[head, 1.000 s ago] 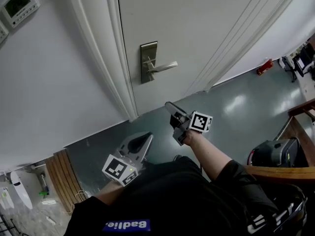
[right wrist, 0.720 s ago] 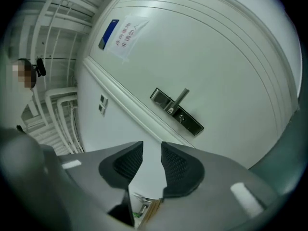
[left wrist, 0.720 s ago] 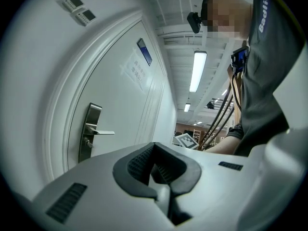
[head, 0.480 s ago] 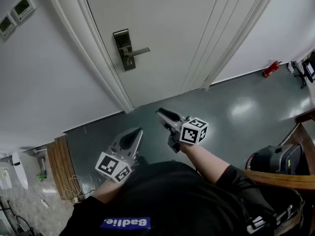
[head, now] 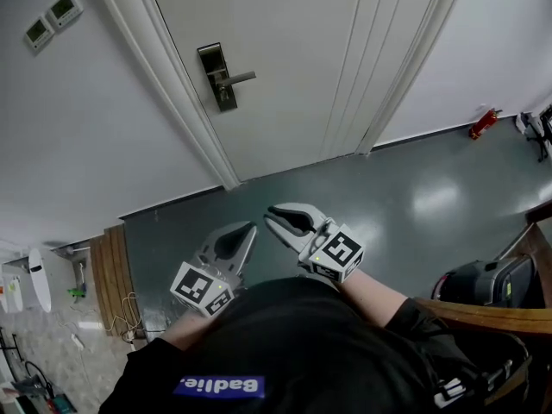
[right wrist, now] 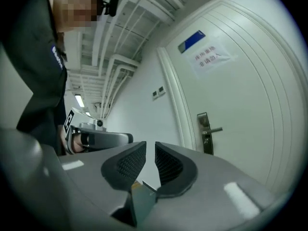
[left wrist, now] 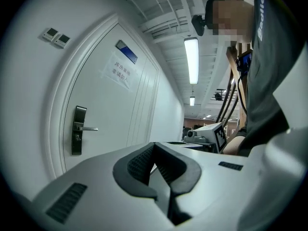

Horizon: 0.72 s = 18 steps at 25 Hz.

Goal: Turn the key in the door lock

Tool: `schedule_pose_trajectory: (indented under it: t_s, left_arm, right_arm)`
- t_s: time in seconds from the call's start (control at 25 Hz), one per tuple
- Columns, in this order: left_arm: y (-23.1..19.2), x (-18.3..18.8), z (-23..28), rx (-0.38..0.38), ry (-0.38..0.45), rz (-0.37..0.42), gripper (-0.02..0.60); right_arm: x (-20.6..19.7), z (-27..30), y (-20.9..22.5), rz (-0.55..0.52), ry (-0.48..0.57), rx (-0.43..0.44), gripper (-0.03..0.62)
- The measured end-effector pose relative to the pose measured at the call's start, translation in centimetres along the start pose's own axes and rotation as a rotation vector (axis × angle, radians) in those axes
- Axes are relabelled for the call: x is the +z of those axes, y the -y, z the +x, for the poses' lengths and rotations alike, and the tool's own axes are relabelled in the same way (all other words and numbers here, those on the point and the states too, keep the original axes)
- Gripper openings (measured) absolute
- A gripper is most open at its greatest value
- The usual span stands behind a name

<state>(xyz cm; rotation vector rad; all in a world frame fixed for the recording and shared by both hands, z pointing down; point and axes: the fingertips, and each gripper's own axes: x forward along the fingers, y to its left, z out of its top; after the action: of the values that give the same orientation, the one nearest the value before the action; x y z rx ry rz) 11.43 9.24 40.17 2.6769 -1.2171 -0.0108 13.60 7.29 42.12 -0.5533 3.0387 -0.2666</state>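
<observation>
Ahead, a lock plate (head: pixel 216 78) is seen on the white door (head: pixel 293 67). The left gripper (head: pixel 251 228) is shut and empty. The right gripper (head: pixel 269 217) has just been closing, its jaws narrowly parted and empty.

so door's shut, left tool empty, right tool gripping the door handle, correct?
No. The right tool isn't on the door handle: the head view shows it held near the person's body, far from the door, jaws have just been closing on nothing. Door shut, left tool empty: both right.
</observation>
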Motion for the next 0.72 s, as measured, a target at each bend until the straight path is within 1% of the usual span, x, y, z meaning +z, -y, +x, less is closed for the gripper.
schedule_pose_trajectory:
  t_s: [0.08, 0.2, 0.28, 0.48, 0.6, 0.72]
  left_arm:
    - [0.8, 0.3, -0.5, -0.026, 0.005, 0.023, -0.006]
    - [1.1, 0.7, -1.8, -0.052, 0.008, 0.04, -0.006]
    - [0.6, 0.7, -2.8, -0.053, 0.014, 0.047, -0.006]
    - [-1.2, -0.2, -4.7, -0.034, 0.021, 0.013, -0.006]
    - [-1.6, -1.0, -5.2, -0.036, 0.012, 0.003, -0.006]
    - [-1.8, -0.9, -5.9, -0.033, 0.011, 0.005, -0.006]
  right_arm:
    - [0.7, -0.2, -1.4, -0.043, 0.007, 0.002, 0.047]
    - [0.9, -0.1, -2.6, -0.041, -0.006, -0.02, 0.032]
    - [0.9, 0.6, -3.6, -0.066, -0.019, -0.015, 0.023]
    - [-0.5, 2.2, -5.7, -0.083, -0.049, 0.006, 0.002]
    - [-1.3, 2.6, -6.0, -0.065, -0.063, -0.013, 0.002]
    - [-1.4, 2.9, -6.4, -0.042, -0.057, -0.034, 0.002]
